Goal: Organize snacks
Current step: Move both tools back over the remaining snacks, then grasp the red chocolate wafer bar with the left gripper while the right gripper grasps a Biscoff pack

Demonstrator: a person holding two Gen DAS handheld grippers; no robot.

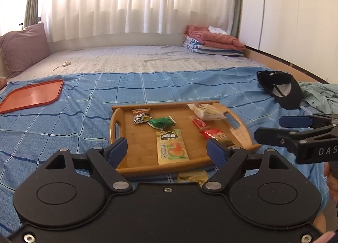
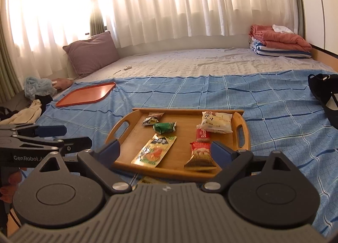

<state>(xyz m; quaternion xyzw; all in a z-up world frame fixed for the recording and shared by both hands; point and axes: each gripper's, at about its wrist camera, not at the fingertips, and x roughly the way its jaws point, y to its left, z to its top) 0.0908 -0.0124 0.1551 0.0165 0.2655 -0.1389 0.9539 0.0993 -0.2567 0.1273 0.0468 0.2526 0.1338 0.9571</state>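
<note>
Showing clothes heap (image 2: 31, 103) only rightward, both tongs (image 1: 166, 150) (image 2: 164, 152) apart, empty.

Blue checked bedspread (image 1: 63, 129), orange tray (image 1: 31, 95)

Both tools hover side by side, angled downward: left tool (image 1: 166, 150) wide open and empty, right tool (image 2: 164, 152) spread wide, gripping nothing.

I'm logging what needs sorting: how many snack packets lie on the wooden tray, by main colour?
On the wooden tray:
Red: 2, the small red packet and the red nut packet
Green: 1, the green packet
Yellow-green: 1, the large flat pouch
White: 1, the white packet
Brown and black: 1, the small dark packet
Total: 6
</note>
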